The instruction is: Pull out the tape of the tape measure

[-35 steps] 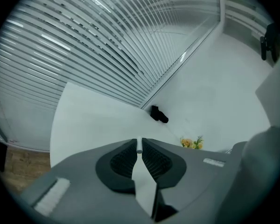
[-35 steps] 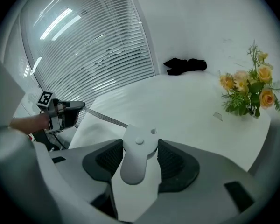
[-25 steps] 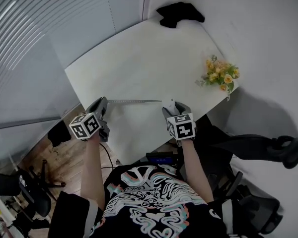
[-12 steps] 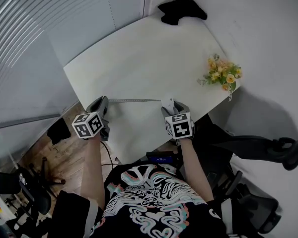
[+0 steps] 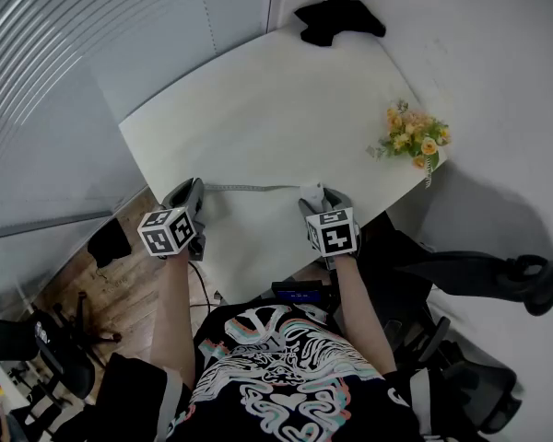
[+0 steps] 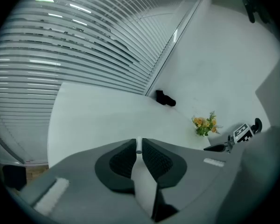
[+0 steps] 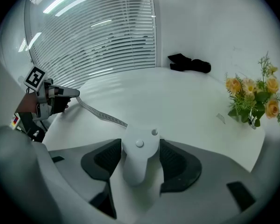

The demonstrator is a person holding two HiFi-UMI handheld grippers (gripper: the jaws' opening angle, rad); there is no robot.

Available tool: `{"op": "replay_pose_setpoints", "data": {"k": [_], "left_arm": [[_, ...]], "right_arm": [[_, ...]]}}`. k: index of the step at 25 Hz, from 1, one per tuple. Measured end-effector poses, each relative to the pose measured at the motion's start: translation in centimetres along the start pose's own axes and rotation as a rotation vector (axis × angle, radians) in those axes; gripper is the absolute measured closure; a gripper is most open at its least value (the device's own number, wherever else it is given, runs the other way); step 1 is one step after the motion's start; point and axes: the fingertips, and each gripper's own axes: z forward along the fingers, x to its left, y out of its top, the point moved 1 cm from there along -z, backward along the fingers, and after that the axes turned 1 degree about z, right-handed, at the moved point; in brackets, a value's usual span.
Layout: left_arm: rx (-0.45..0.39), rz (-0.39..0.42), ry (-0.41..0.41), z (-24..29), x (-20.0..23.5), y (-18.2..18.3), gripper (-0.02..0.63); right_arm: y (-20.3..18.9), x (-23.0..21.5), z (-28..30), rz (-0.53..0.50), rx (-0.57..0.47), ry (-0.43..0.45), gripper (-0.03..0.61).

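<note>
At the near edge of the table [image 5: 258, 109], the left gripper [image 6: 138, 147] clamps the end of the tape [image 5: 244, 189], which stretches right to the white tape measure [image 7: 137, 164], touched by both pads of the right gripper [image 7: 140, 143] as its jaws open.

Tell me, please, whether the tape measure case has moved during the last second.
Yes, slightly. In the head view the tape measure case has shifted left along the tape, away from the flowers.
</note>
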Motion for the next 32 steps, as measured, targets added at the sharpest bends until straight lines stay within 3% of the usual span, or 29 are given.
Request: {"op": "replay_pose_setpoints", "data": {"k": [14,22,28,32], "left_arm": [[-0.014,0.006,0.002,-0.2,0.3,0.5,0.513],[-0.054,-0.001,0.021,-0.8,0.9,1.6,0.494],[-0.095,0.022,0.011,-1.5,-0.1,3.1,0.489],[-0.121,0.043,-0.018,-2.3,-1.4,4.1,0.491]], "right_arm": [[1.2,0.1,-0.8,0.032,-0.042,0.000,0.316],[2.6,-1.0,-2.4,0.065,-0.108,-0.056,0.321],[3.7,-1.1,-3.8,0.094,-0.170,-0.077,0.342],[4.6,-0.8,-5.0,0.114,-0.224,-0.095,0.393]]}}
